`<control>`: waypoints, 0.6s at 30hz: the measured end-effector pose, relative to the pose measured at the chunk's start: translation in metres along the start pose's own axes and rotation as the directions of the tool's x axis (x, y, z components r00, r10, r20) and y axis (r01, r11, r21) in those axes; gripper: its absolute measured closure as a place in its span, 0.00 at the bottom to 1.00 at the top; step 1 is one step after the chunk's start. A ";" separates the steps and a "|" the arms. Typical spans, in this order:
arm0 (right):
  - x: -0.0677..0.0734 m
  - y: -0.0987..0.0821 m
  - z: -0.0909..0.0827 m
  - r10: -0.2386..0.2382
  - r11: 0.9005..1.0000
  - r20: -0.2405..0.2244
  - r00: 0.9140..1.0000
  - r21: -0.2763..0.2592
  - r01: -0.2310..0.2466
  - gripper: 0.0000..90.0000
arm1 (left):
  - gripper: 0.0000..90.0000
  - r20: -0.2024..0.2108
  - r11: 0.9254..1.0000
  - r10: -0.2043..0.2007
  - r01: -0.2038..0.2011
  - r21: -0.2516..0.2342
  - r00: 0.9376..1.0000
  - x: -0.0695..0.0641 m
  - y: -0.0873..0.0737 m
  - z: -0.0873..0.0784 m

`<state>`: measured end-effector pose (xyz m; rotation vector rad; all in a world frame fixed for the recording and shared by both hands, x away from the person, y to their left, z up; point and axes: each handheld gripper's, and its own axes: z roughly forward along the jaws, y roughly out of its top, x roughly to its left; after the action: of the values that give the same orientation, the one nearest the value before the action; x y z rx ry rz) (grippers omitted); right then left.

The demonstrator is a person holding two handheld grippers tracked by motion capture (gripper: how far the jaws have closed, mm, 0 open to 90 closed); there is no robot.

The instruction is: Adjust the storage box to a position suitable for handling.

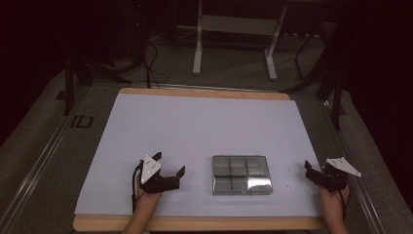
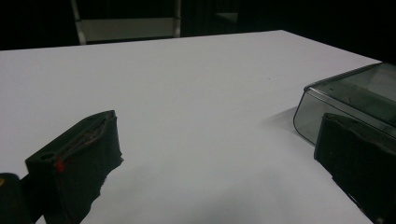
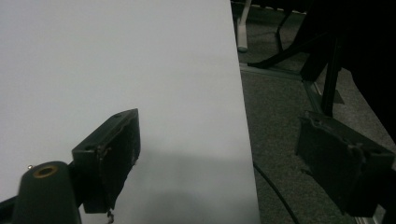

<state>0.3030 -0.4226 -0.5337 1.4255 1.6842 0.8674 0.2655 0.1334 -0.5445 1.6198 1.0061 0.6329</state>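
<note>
Near the table's (image 1: 146, 224) front edge, the clear compartment box (image 1: 241, 174) lies unobstructed between the left gripper (image 1: 170, 165), jaws spread just beside it, and the right gripper (image 1: 315, 171), spread at the right edge.

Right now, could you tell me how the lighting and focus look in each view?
High view: dim, dark surroundings, glare on the clear compartment box. Left gripper view: near jaws soft, a shadow beside the box. Right gripper view: jaws blurred, white table sheet evenly lit.

free: white sheet (image 1: 195, 126) behind and beside both tools | obstacle: compartment box (image 1: 241, 174) between them
</note>
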 end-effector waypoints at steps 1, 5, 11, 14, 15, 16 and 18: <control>-0.001 0.000 0.000 0.009 1.000 -0.005 1.000 0.003 -0.009 0.16 | 0.01 0.005 1.000 -0.003 0.003 0.000 1.000 0.000 0.000 0.000; -0.005 0.003 0.002 0.033 0.999 -0.047 0.998 0.025 -0.032 0.16 | 0.01 0.049 0.999 -0.030 0.028 0.037 0.998 0.003 0.002 0.002; -0.005 0.010 0.001 -0.024 0.999 -0.116 0.993 0.018 0.027 0.16 | 0.01 0.092 0.996 -0.046 0.039 0.075 0.995 0.004 0.004 0.006; -0.005 0.014 -0.001 -0.023 1.000 -0.137 0.990 0.017 0.025 0.16 | 0.01 0.110 0.996 -0.036 0.026 0.091 0.993 0.003 0.005 0.008; -0.005 0.018 -0.003 -0.019 1.000 -0.161 0.987 0.008 0.021 0.16 | 0.01 0.128 0.995 -0.041 0.029 0.097 0.991 0.002 0.006 0.009; -0.004 0.019 -0.004 -0.019 1.000 -0.172 0.985 0.009 0.020 0.16 | 0.01 0.128 0.995 -0.041 0.029 0.097 0.991 0.002 0.006 0.009; -0.003 0.021 -0.005 -0.023 1.000 -0.193 0.981 0.006 0.025 0.15 | 0.01 0.146 0.994 -0.045 0.030 0.101 0.988 0.001 0.007 0.009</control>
<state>0.3092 -0.4224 -0.5124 1.3602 1.8463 1.0132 0.2758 0.1289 -0.5404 1.7035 0.9685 0.4360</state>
